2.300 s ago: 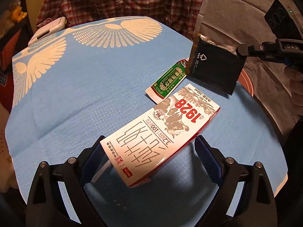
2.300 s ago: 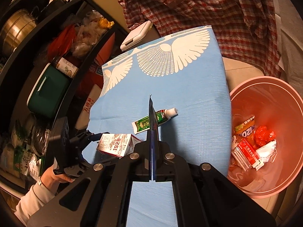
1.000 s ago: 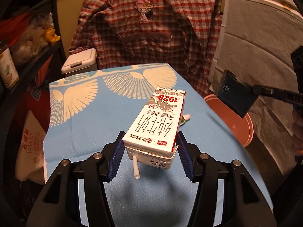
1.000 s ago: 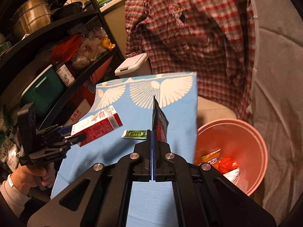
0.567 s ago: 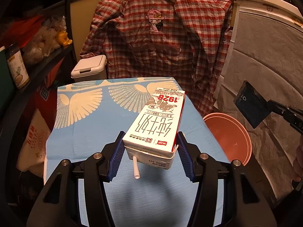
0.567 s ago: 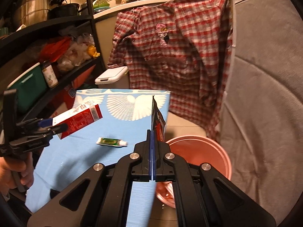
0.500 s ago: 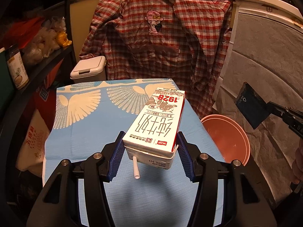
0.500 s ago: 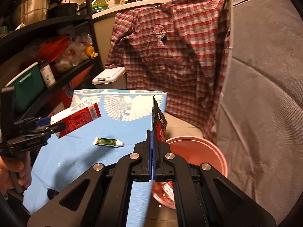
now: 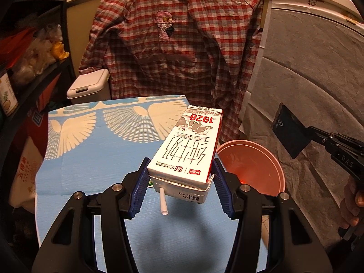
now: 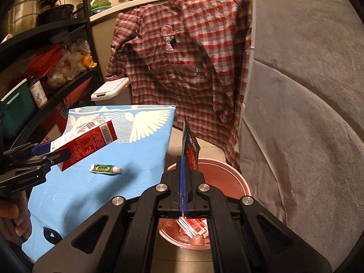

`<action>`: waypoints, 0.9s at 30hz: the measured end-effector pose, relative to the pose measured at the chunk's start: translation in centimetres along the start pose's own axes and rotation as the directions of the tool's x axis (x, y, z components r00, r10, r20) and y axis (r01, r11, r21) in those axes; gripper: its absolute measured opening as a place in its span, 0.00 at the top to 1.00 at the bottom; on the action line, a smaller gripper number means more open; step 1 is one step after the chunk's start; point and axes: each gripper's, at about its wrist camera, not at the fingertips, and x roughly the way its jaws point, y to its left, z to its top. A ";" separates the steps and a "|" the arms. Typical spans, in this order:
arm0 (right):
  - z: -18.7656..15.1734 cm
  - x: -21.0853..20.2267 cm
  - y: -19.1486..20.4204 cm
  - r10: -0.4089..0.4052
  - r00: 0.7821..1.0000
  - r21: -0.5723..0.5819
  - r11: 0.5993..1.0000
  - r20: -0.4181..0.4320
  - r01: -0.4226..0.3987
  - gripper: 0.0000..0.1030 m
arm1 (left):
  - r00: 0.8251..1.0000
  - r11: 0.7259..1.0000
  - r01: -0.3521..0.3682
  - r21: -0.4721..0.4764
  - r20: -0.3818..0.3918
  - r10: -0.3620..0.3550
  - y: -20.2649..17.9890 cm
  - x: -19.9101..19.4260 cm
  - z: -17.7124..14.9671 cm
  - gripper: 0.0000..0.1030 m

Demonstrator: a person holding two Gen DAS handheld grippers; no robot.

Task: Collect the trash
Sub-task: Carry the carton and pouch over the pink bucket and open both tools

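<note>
- One milk carton (image 9: 191,145): your left gripper (image 9: 179,188) pinches it;
- One dark wrapper (image 10: 190,145): your right gripper (image 10: 183,182) clamps it;
- One green tube (image 10: 105,168) on the blue table (image 10: 141,159);
- One pink bin (image 9: 257,170).

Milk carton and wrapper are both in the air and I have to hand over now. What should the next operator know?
Left gripper: jaws clamped on the milk carton, held above the blue table, straw end toward the camera.
Right gripper: shut on a flat dark wrapper, over the pink bin.
Done: some packets already lie in the bin; both items are lifted.
Left: drop the wrapper, then the carton, into the bin; a small green tube remains on the table.
</note>
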 end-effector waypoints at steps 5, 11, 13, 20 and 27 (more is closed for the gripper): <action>-0.3 0.6 -1.0 -0.010 1.000 0.012 1.000 -0.021 0.011 1.00 | 0.999 0.999 0.030 0.029 -0.030 -0.029 -2.2 1.2 0.2 0.48; -0.4 1.3 -1.7 -0.017 0.999 0.027 0.999 -0.043 0.018 1.00 | 0.994 0.994 0.061 0.091 -0.099 -0.052 -5.7 3.3 0.0 0.48; -0.4 1.6 -1.9 -0.021 0.998 0.032 0.999 -0.054 0.023 1.00 | 0.990 0.991 0.071 0.112 -0.129 -0.056 -6.9 4.3 -0.1 0.48; -0.8 2.7 -2.9 -0.034 0.994 0.059 0.997 -0.100 0.040 1.00 | 0.977 0.983 0.084 0.166 -0.210 -0.048 -10.4 7.0 -0.6 0.48; -0.7 3.4 -4.1 -0.017 0.993 0.106 0.994 -0.114 0.030 0.99 | 0.971 0.969 0.131 0.210 -0.224 -0.083 -12.9 8.9 -0.7 0.47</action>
